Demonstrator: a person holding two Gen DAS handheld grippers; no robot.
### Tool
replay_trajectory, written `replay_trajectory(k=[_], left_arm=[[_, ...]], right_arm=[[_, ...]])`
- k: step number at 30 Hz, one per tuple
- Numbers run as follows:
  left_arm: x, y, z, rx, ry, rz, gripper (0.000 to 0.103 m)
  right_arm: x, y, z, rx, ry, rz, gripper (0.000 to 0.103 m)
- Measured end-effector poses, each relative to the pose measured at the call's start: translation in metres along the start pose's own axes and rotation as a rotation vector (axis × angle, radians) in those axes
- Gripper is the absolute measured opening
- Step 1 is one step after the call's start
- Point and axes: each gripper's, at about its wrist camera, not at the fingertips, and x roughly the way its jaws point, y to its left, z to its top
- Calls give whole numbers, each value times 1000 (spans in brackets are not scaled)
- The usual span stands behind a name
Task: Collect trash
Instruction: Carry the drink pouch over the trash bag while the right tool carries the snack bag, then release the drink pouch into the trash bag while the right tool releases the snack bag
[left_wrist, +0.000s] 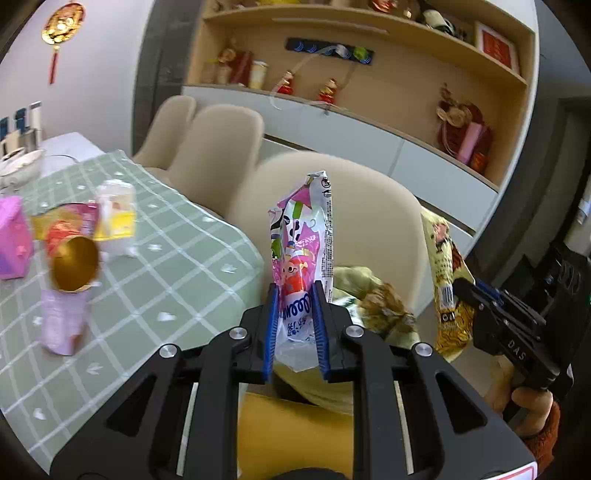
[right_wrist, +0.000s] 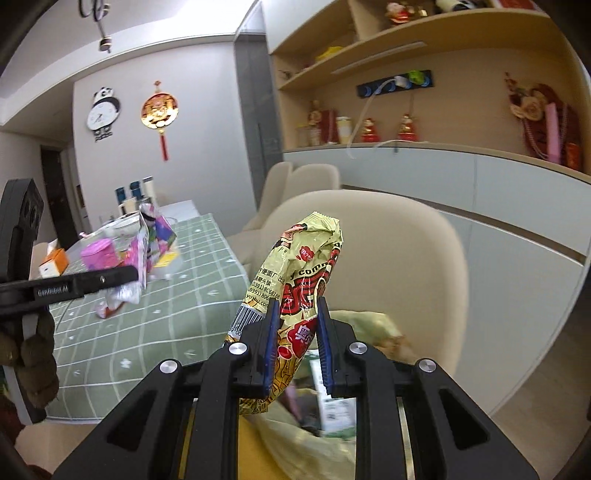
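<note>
Clamping a pink-and-white snack wrapper (left_wrist: 301, 258) upright between blue pads, left gripper (left_wrist: 295, 325) nearly closed, fingers pressed to the wrapper's lower part, just past the edge of the green checked counter (left_wrist: 166, 280) and in front of a beige chair (left_wrist: 369, 221). Pinched likewise in the right gripper (right_wrist: 295, 332), narrowed hard on its load: a crumpled yellow-green noodle packet (right_wrist: 306, 266), top curling over above the fingertips. Held side by side over a yellow-green bag (right_wrist: 310, 443) with cartons and scraps visible inside, below both grippers. Left behind on the counter: a lilac cup (left_wrist: 66, 295) with a gold interior, a pink box (left_wrist: 13, 236), a white-and-yellow carton (left_wrist: 116, 214), blurred. Seen in the right wrist view, the left gripper's black body at the frame's edge, wrapper raised near the counter. Backed by wooden shelves (left_wrist: 369, 66) of red ornaments.
</note>
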Motion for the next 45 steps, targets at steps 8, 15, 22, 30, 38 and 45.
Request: replay_trajectory(k=[8,15,22,30,38,45], left_arm=[[52,-31,-20,4,106,-59,17],[95,-36,-36,-18,182,-103,17],[137,-41,-46,-25,268,-123,17],[177,-61,-59,24,339,-126,17],[176,-62,-55,25,312,-117,36],[152,-49,-51,27,257,-47,43]], right_arm=[[6,-22,-7,9,19,-48,20],[15,-40,-13,37,35,-61,20],[25,-52,-16,56,54,-90,20],[39,-57,-24,62,89,-101,20],[48,-62,-32,59,104,-105,20],[68,-60,-34,50,109,-112,20]])
